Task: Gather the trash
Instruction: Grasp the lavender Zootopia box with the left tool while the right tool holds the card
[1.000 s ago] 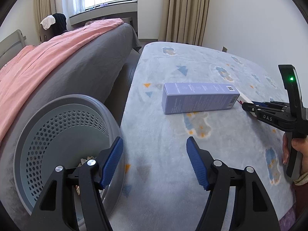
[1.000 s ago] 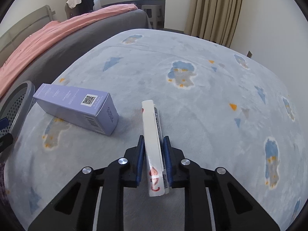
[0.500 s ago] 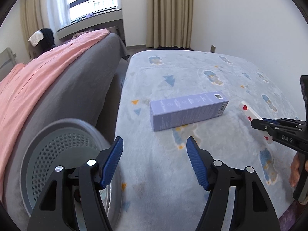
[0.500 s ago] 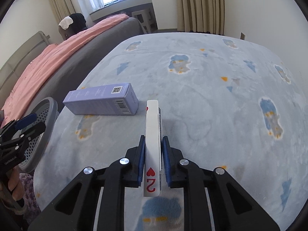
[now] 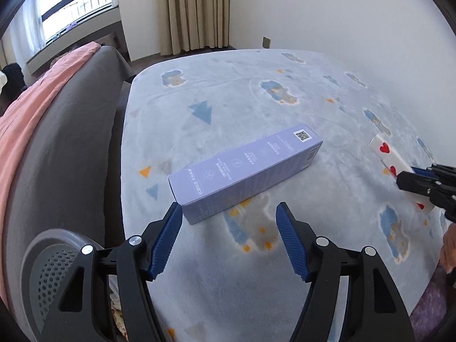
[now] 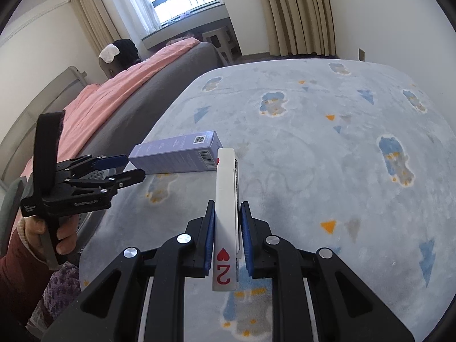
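The playing-card box (image 6: 225,216), white with a red two of hearts on its end, stands on edge between the pads of the right tongs (image 6: 226,236), pinched by its flat faces and jutting well forward of the tips, off the blanket; just beyond its far end lies the lavender carton (image 5: 245,171), flat on the cloud-patterned blanket (image 5: 256,97), one short end just ahead of the left tongs (image 5: 228,242), which are spread wide and hold nothing; the carton sits slightly left of their centre line, angled across it; below and left of the left tongs is the grey perforated bin (image 5: 54,259), its rim partly hidden by the left finger, with scraps dimly visible inside; a bed with a pink cover (image 5: 31,108) runs along beyond it.

The risks, as I judge them: the card box is gripped near one end only, so a quick swing toward the bin could lever it out of the pads; the carton lies skewed to the open tongs, so closing now may catch a corner and spin it away; both tongs heading for the same bin could collide.
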`<state>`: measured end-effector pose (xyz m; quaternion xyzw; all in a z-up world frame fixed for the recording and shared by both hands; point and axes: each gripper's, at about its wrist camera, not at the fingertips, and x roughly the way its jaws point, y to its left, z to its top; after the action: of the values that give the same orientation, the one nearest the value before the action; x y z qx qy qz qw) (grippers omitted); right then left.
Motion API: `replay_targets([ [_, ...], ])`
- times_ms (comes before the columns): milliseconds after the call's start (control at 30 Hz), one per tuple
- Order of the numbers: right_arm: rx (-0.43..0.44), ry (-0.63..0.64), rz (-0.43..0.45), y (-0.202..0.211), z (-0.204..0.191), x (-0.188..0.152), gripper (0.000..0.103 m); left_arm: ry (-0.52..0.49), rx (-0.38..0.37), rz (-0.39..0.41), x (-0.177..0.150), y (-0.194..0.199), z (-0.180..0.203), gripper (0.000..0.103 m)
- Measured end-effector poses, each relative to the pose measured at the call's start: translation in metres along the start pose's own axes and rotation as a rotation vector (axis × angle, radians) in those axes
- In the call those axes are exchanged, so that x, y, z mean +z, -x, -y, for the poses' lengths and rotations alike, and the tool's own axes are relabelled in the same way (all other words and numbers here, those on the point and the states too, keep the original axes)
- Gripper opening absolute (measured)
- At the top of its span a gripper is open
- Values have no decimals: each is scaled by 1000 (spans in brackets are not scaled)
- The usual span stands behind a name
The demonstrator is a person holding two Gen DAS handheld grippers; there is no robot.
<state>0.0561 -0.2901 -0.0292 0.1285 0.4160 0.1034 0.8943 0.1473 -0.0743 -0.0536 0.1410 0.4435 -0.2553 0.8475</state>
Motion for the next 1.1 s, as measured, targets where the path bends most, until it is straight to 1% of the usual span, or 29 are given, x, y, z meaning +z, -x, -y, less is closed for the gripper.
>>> replay_targets([
  [67,18,-2,10,2,0,2,18,-43,14,-11,4,-4,1,65],
  [200,47,-2,20,5,-1,5,18,-94,24,-15,10,-7,2,66],
  [367,64,-11,24,7,2,5,18,-117,3,1,16,-7,2,65],
  [633,82,-25,26,10,9,5,18,-195,-18,30,27,-9,2,66],
  [767,93,-30,27,9,12,6,18,-232,-35,29,36,-12,-3,65],
  [833,97,-33,25,8,13,6,18,-255,-57,21,39,-17,-5,66],
  [967,107,-37,24,6,16,6,18,-284,-135,4,44,-22,-10,67],
  [1100,113,-43,25,6,19,7,18,-295,-163,-14,47,-27,-12,68],
])
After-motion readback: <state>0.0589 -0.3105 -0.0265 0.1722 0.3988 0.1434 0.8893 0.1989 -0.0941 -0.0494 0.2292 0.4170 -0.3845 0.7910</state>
